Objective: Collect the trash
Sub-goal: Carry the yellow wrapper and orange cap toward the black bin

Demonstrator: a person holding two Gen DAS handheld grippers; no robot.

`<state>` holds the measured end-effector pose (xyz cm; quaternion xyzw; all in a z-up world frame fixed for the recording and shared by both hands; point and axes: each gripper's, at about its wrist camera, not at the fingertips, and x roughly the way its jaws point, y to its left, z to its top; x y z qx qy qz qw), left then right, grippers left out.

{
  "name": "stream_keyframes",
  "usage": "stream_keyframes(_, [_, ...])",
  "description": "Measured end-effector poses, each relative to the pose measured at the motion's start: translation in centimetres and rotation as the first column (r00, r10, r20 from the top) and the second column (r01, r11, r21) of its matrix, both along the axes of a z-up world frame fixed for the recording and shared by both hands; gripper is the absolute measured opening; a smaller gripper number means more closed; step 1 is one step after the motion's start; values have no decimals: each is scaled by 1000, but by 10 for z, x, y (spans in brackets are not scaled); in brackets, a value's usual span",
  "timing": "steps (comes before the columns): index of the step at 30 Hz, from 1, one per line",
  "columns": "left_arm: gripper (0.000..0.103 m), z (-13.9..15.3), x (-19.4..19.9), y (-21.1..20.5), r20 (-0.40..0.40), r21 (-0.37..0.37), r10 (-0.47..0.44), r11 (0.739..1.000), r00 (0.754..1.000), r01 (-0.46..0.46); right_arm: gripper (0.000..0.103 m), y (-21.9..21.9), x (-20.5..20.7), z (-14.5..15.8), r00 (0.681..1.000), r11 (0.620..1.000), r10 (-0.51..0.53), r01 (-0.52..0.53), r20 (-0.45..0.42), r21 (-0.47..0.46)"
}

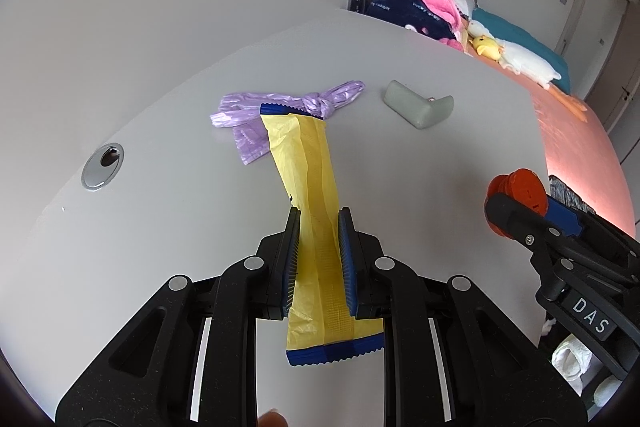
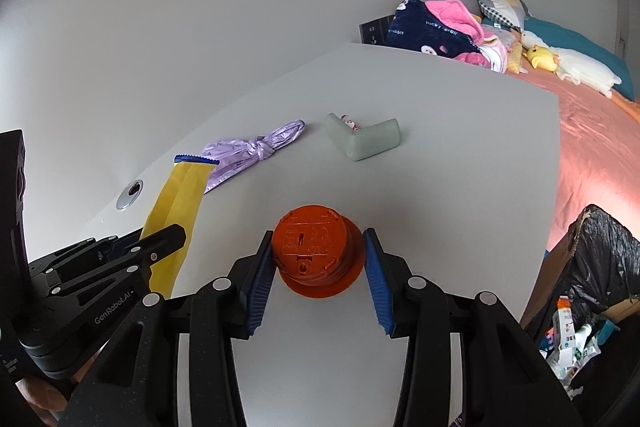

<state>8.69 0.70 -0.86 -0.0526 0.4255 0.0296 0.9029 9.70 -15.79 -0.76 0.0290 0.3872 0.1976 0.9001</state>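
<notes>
Left tongs point(image 1: 318, 259) pinch a creased yellow wrapper point(image 1: 310, 179), blue-edged; right tongs point(image 2: 318, 275) grip an orange lid point(image 2: 316, 251)

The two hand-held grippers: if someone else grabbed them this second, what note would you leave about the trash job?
Left hand-held gripper: shut on the yellow wrapper, lifted off the white table.
Right hand-held gripper: shut on the orange cap, also off the table.
Still lying on the table: knotted purple bag and grey corner guard, apart from each other.
Black-lined bin stands off the table's right edge, with some trash inside.
Left: drop both held items in, then fetch the other two.
</notes>
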Motion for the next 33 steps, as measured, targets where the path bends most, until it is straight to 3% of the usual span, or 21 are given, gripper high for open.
stream_keyframes(20, [18, 12, -3, -86, 28, 10, -144, 990, 989, 144, 45, -96, -26, 15, 990, 991, -133, 131, 46, 41])
stream_keyframes(33, [18, 16, -1, -155, 36, 6, -276, 961, 961, 276, 45, -163, -42, 19, 968, 969, -243, 239, 61, 62])
